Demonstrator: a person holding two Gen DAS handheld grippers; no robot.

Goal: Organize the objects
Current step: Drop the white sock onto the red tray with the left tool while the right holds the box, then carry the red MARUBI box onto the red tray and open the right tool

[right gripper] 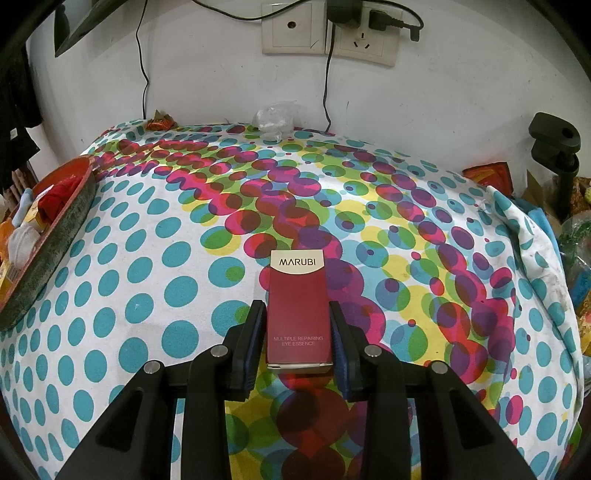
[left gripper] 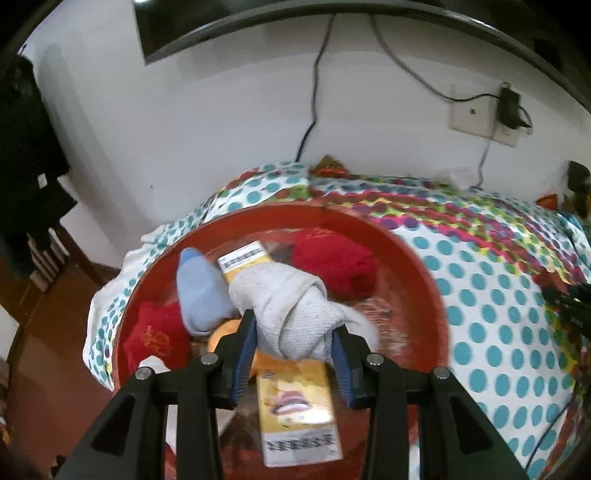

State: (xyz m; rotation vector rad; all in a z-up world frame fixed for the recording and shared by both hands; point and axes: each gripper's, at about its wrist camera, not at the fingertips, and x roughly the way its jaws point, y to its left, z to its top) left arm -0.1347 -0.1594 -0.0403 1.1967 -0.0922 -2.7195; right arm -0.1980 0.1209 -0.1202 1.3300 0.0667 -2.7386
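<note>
In the left wrist view my left gripper [left gripper: 293, 332] is shut on a rolled white sock [left gripper: 295, 310], held over a red basin [left gripper: 424, 266]. The basin holds a blue sock [left gripper: 201, 288], two red sock rolls [left gripper: 338, 264] [left gripper: 155, 336], a yellow box [left gripper: 299, 410], a second yellow box [left gripper: 245, 260] and something orange [left gripper: 225, 332]. In the right wrist view my right gripper [right gripper: 297, 314] is shut on a dark red MARUBI box [right gripper: 297, 310], just above the dotted tablecloth [right gripper: 147, 295]. The basin's rim [right gripper: 55, 236] shows at far left.
Wall sockets [right gripper: 328, 33] with plugs and hanging cables are behind the table. A crumpled clear plastic wrapper [right gripper: 275, 116] and an orange packet [right gripper: 159, 122] lie at the table's back edge. A black clamp stand [right gripper: 557, 155] and clutter stand at right. A dark screen [left gripper: 258, 22] hangs above.
</note>
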